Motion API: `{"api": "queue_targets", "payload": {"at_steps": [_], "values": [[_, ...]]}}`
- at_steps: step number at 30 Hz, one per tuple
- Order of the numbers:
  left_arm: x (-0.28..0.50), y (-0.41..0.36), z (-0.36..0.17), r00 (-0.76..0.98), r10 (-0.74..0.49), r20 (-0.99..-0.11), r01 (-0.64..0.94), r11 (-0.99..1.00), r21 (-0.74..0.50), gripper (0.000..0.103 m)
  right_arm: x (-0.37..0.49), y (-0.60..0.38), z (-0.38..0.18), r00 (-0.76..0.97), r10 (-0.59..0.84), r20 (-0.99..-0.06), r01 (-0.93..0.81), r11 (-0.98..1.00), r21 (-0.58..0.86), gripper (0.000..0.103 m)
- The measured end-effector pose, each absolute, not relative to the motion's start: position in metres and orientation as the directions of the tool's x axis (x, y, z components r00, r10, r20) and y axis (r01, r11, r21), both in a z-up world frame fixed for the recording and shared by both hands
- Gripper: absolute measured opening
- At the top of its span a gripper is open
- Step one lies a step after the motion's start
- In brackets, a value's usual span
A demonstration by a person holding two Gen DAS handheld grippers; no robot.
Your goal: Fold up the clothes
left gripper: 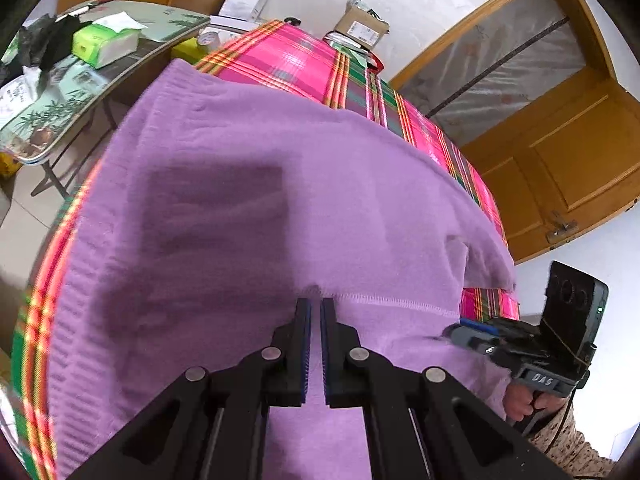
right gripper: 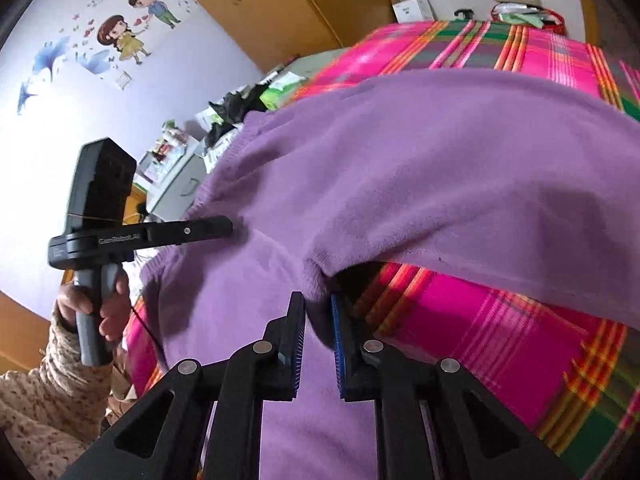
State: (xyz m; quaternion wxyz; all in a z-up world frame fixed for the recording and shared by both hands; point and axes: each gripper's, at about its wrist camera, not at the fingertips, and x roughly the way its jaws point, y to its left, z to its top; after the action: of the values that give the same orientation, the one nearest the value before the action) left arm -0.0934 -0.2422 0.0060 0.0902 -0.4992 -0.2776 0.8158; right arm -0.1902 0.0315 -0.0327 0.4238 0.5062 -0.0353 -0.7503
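Both hand-held grippers point(left gripper: 315, 308) point(right gripper: 318, 306) pinch purple sweater point(left gripper: 260, 184) w/ edge lifted

We see our left gripper point(left gripper: 316, 305) pointing steeply downward, its two black jaws almost together with blue pads point(left gripper: 307, 344) facing inward, pinching the purple sweater point(left gripper: 248, 200) at a stitched hem. Our right gripper point(right gripper: 318, 300) also tilts downward, its jaws narrowly apart and clamped on a bunched fold of the same sweater. Each hand wraps a grey handle; the left hand point(right gripper: 86, 304) and the right hand point(left gripper: 528, 400) show patterned sleeve cuffs.
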Motion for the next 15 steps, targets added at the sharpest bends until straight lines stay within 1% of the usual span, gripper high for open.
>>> {"api": "queue_targets", "payload": {"at_steps": [10,12,13,14,15], "values": [[-0.037,-0.270,0.042,-0.510,0.370,-0.776,0.166,-0.843,-0.511,0.004,-0.137,0.102,0.028,-0.291,-0.622,-0.727,0.656,-0.683,0.321,0.020],[-0.022,-0.274,0.045,-0.510,0.369,-0.777,0.174,-0.840,-0.513,0.006,-0.122,0.119,0.044,-0.325,-0.615,-0.719,0.662,-0.690,0.291,0.022],[-0.015,-0.276,0.045,-0.506,0.367,-0.780,0.180,-0.840,-0.512,0.010,-0.115,0.127,0.050,-0.339,-0.614,-0.713,0.666,-0.692,0.278,0.026],[-0.009,-0.277,0.042,-0.497,0.358,-0.790,0.193,-0.842,-0.503,0.011,-0.107,0.133,0.053,-0.349,-0.614,-0.708,0.669,-0.692,0.271,0.032],[-0.004,-0.277,0.038,-0.488,0.344,-0.802,0.209,-0.847,-0.490,0.011,-0.099,0.138,0.054,-0.354,-0.614,-0.705,0.671,-0.692,0.266,0.035]]}}
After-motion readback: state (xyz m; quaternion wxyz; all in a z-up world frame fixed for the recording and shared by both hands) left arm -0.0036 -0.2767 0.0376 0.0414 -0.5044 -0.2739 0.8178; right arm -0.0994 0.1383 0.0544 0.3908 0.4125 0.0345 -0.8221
